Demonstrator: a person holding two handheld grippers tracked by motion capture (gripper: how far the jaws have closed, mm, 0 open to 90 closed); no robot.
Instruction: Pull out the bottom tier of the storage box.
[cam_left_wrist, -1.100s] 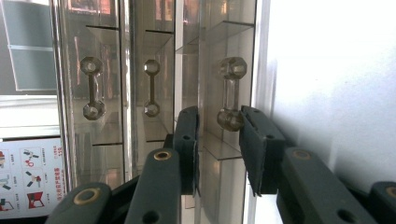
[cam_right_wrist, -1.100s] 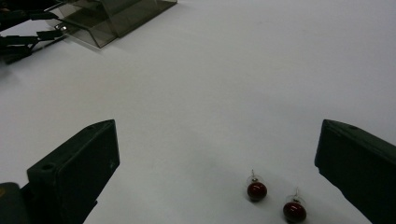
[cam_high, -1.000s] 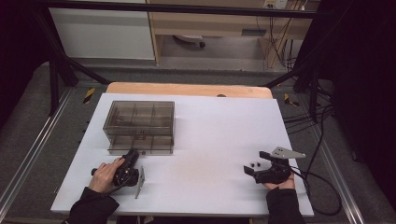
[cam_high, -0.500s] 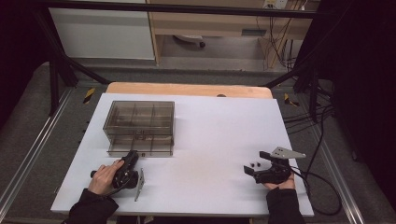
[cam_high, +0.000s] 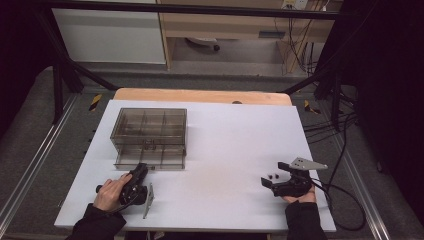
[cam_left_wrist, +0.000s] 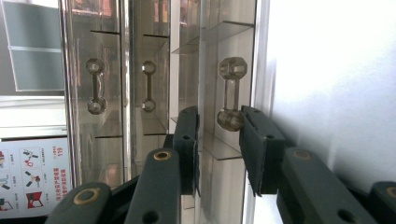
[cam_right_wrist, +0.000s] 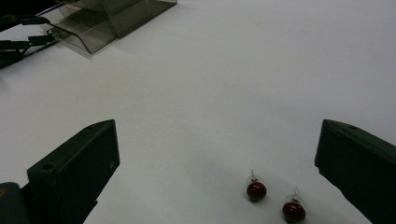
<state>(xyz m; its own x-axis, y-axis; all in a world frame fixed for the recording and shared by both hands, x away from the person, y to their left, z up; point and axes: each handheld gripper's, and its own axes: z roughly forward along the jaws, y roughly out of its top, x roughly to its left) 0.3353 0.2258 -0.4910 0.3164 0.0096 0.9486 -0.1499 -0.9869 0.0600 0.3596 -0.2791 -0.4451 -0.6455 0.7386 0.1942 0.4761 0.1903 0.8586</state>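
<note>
- Between the left gripper's (cam_left_wrist: 218, 135) narrowly parted jaws sat the lower knob of a clear drawer handle (cam_left_wrist: 229, 93); whether they touched it could not be told.
- Beside those jaws, left of them, a sheet of small pictures (cam_left_wrist: 32, 175) bore tiny writing, too small to read.
- Ahead of the right gripper (cam_right_wrist: 217, 177), its jaws spread wide, two red earrings (cam_right_wrist: 275, 198) lay on the white table (cam_right_wrist: 243, 84).
- Far beyond them stood the smoky plastic drawer box (cam_high: 150, 136).

A white table (cam_high: 235, 150) with a wooden far edge stands on grey floor (cam_high: 30, 150) between metal rails, with a white cabinet (cam_high: 110, 35), a wooden desk (cam_high: 225, 25) and trailing cables (cam_high: 345, 125) beyond
</note>
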